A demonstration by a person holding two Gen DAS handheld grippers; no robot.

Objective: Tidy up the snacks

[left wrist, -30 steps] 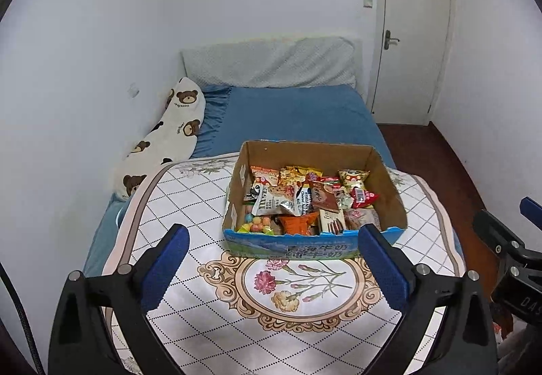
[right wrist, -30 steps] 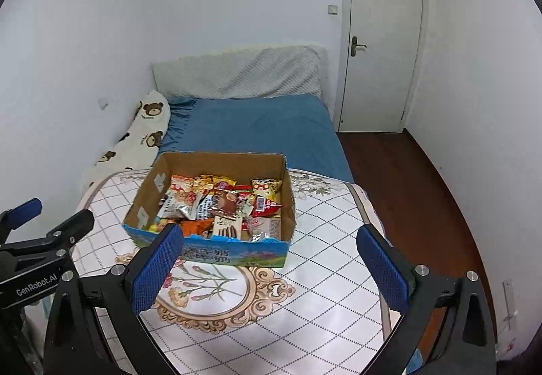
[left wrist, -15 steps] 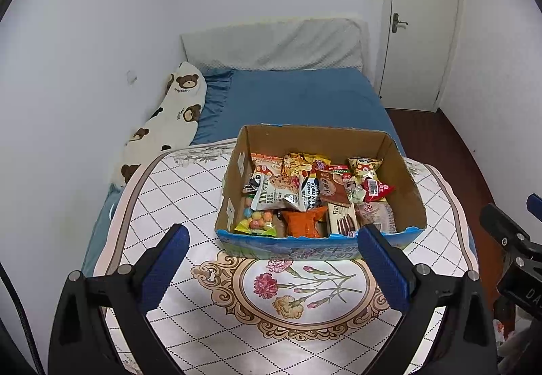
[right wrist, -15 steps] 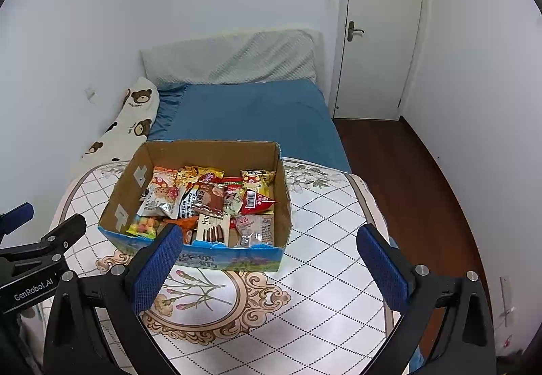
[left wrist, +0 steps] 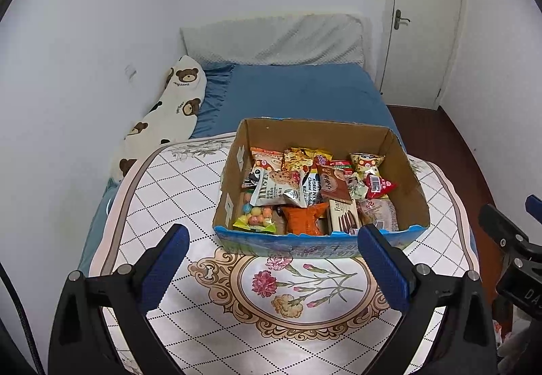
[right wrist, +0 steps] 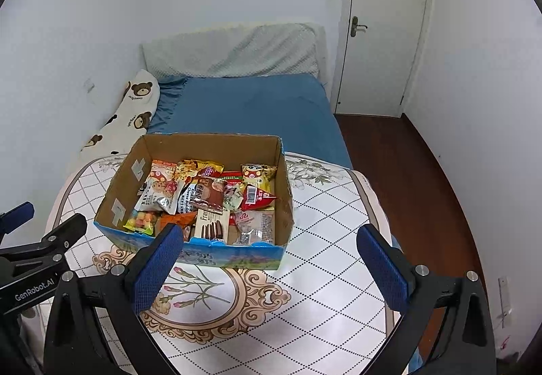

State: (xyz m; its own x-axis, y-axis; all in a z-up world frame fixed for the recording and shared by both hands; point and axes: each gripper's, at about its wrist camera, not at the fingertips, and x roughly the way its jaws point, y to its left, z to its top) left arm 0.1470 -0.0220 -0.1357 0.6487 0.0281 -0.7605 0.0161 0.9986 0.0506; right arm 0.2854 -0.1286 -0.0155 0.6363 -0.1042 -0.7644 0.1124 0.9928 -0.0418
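An open cardboard box (left wrist: 411, 185) with a blue printed front stands on the table (left wrist: 176, 192). It holds several snack packets: an orange bag (left wrist: 305, 221), a brown chocolate pack (left wrist: 333, 183), a red packet (left wrist: 379, 185). My left gripper (left wrist: 272, 268) is open and empty, above the table in front of the box. The box also shows in the right wrist view (right wrist: 286, 199), left of centre. My right gripper (right wrist: 267, 268) is open and empty, in front of the box's right half.
The table has a white diamond-patterned cloth with a flower medallion (left wrist: 298, 287). Behind it is a bed with a blue sheet (left wrist: 298, 94), a bear-print pillow (left wrist: 169, 107) by the left wall, a white door (right wrist: 382, 23) and dark wood floor (right wrist: 406, 172) at right.
Both grippers have moved closer to the box and a little higher, looking down into it more steeply. Both stay open. The box and snacks have not moved.
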